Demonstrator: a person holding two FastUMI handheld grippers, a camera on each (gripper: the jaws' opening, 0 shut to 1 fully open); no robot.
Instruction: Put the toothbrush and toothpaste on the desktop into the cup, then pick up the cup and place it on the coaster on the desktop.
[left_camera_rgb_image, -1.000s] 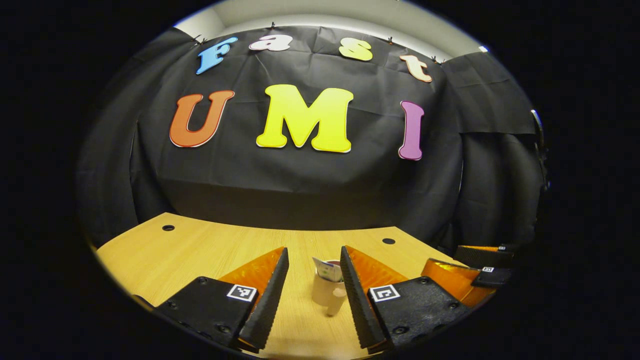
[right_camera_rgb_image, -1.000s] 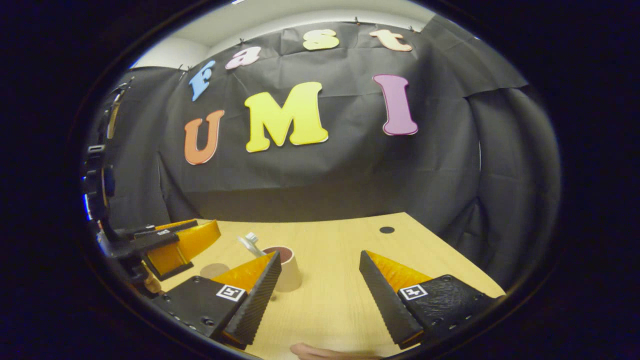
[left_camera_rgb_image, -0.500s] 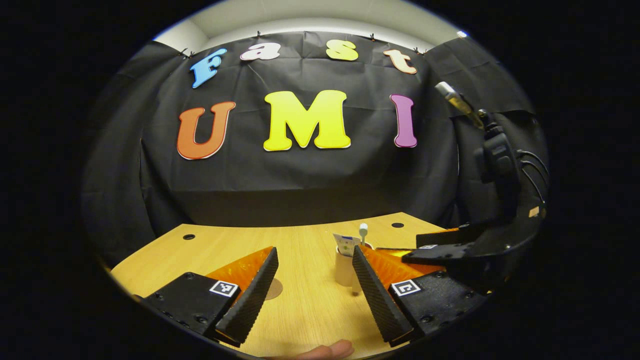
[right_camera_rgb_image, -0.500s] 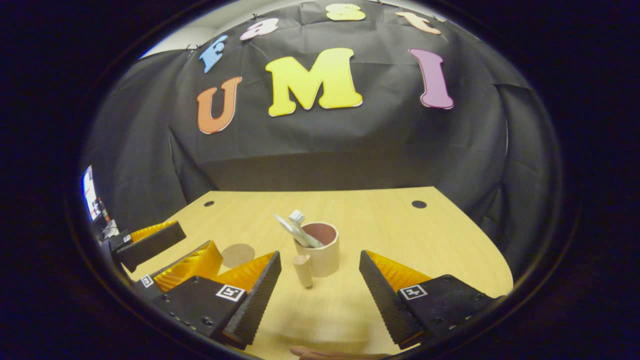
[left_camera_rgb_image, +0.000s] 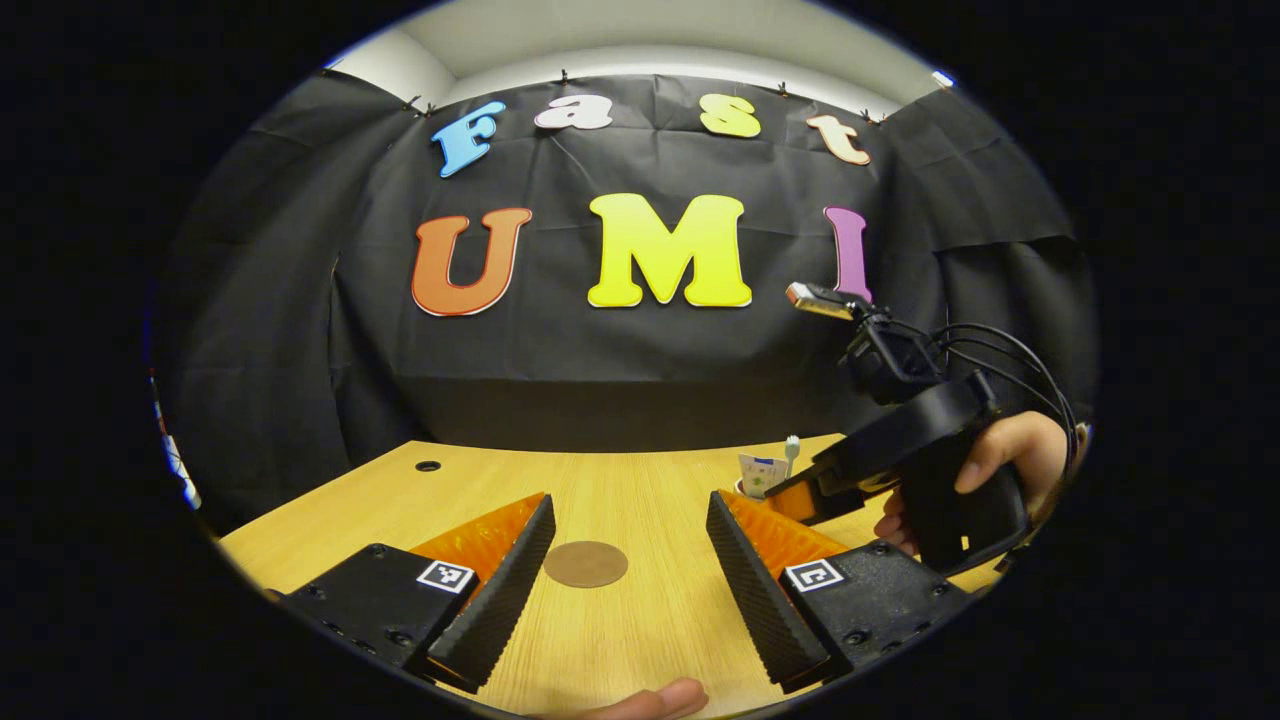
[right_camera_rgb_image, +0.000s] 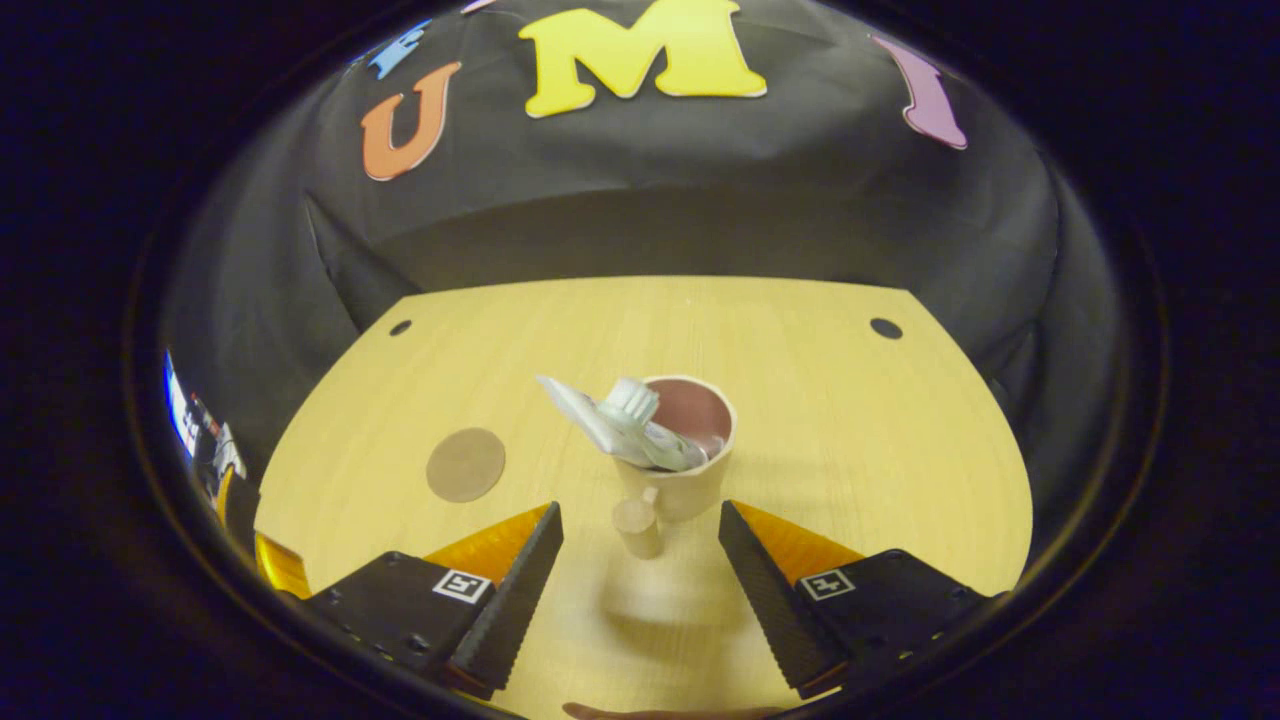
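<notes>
Desktop (right_camera_rgb_image: 820, 420) bears beige cup (right_camera_rgb_image: 685, 480) holding toothbrush (right_camera_rgb_image: 630, 402), toothpaste (right_camera_rgb_image: 585, 412).

The left gripper (left_camera_rgb_image: 628, 580) is held low and level with its jaws spread wide and nothing between them, while the right gripper (right_camera_rgb_image: 637, 575), gripped by a hand (left_camera_rgb_image: 985, 470) around its handle, tilts downward with its jaws likewise wide apart
</notes>
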